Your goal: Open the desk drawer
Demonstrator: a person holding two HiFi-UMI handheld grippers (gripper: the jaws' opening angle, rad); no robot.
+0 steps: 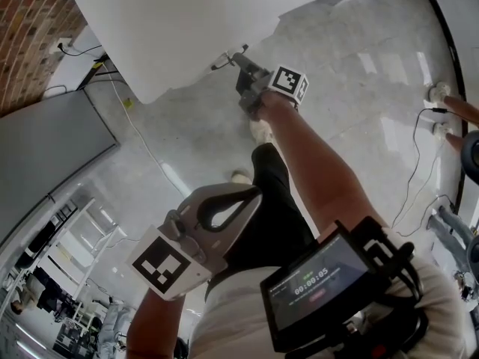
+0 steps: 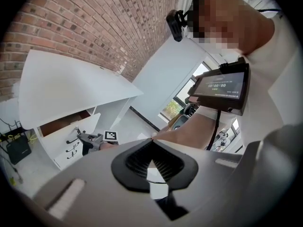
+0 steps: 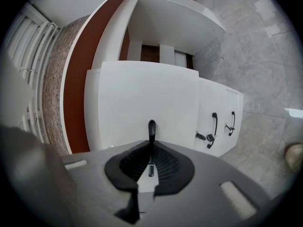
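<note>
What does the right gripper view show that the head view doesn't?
Only the right gripper view: the white drawer front, its black handle pinched in the right gripper, and two lower handles. Only the head view: the left gripper, shut near the person's waist, and a chest screen. Both: the white desk and grey floor.

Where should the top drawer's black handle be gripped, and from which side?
Grip the handle at its bar's middle, coming straight at the drawer front. The slim bar stands off the panel, leaving room either side, as the right gripper shows, shut on it.
</note>
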